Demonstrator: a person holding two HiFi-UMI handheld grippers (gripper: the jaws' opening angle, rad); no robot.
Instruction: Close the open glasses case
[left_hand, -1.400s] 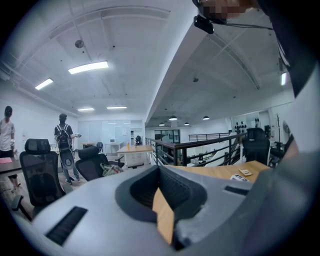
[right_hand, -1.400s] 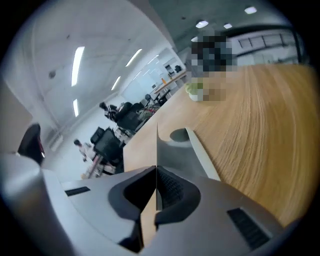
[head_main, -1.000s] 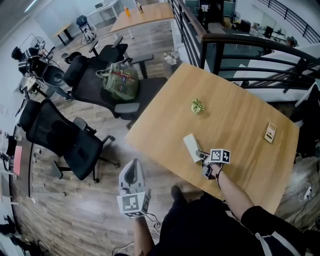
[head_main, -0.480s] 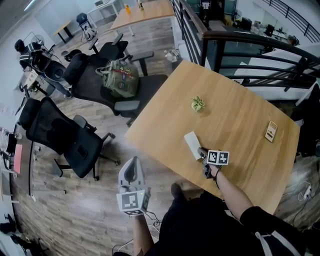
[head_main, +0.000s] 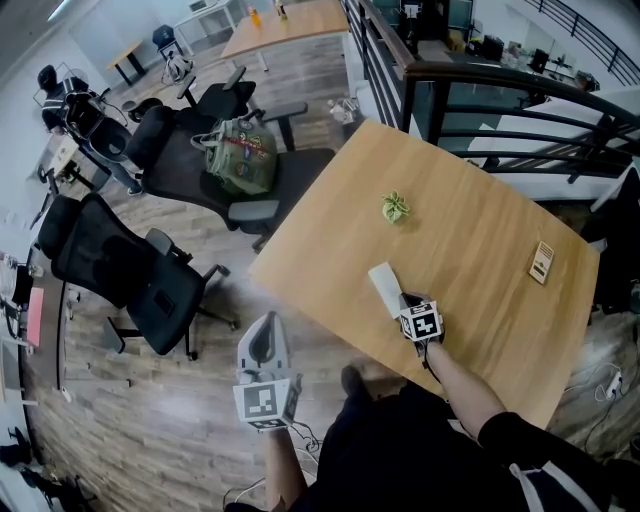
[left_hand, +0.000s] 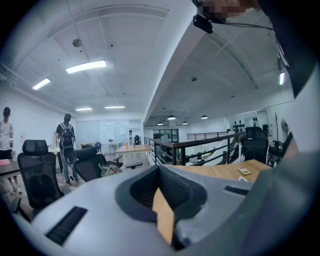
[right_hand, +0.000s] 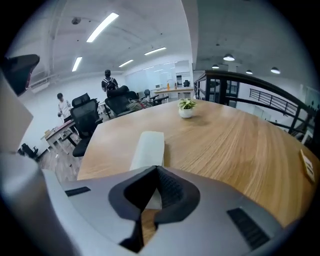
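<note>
Closing step looks nearly done: the pale oblong glasses case (head_main: 384, 287) lies flat by the light wooden table's (head_main: 480, 240) left edge, with the right gripper (head_main: 403, 301) pressed together at its near end and the left gripper (head_main: 262, 343) pressed together, empty, off the table, so next I'd press the lid down gently.

Grey plastic gripper (left_hand: 159, 172) fills the lower frame, jaws meeting at the tips with nothing between them. Light wooden surface (left_hand: 220, 171) centre right, small tan card (left_hand: 243, 171) on it. Black metal railing (left_hand: 200, 145) behind. Black mesh office chair (left_hand: 37, 172) lower left. Person with backpack (left_hand: 66, 137) stands mid left.
</note>
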